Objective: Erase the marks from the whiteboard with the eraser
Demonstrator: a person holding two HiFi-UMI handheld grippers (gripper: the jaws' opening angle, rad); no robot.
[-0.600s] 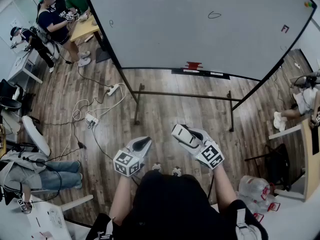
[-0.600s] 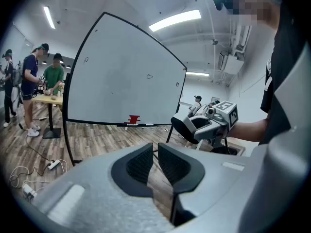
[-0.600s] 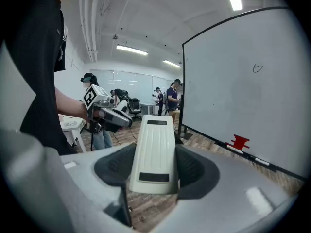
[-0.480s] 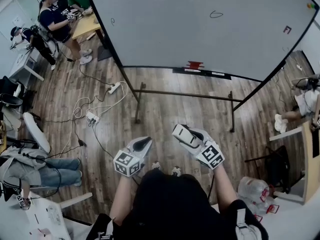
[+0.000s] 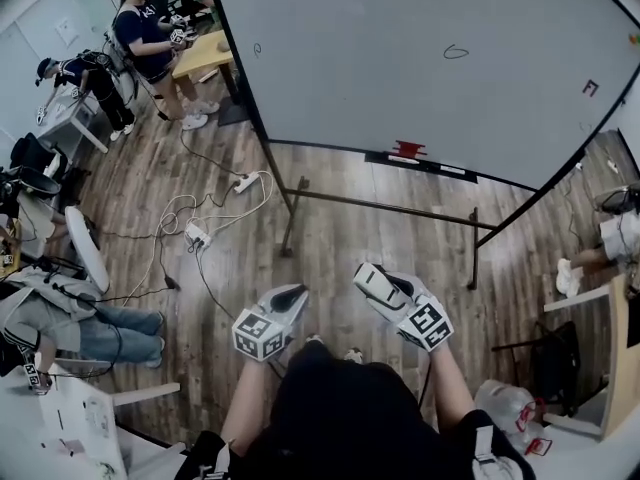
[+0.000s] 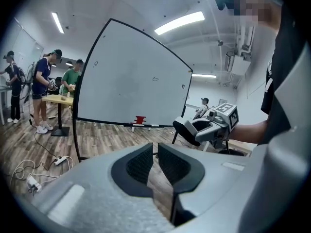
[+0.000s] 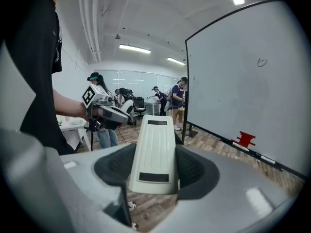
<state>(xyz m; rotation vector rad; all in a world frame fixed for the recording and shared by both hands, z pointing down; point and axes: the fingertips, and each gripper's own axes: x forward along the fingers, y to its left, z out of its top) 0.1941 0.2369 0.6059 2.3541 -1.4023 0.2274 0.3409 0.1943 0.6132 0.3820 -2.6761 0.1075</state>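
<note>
White eraser (image 5: 372, 282) clamped in right gripper (image 7: 154, 169); left gripper (image 6: 155, 161) closed, empty. Whiteboard (image 5: 400, 58) stands well apart at 12 o'clock, its marks (image 5: 456, 52) intact; erasing apparently not yet begun.

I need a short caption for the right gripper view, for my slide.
Right tool clamps the white eraser before the whiteboard, whose oval mark is not yet erased.

Our eraser (image 7: 154, 152) and whiteboard (image 5: 420, 78)
The right gripper (image 5: 385, 286) clamps the ribbed white eraser; the upright whiteboard carries small marks (image 5: 456, 52).
</note>
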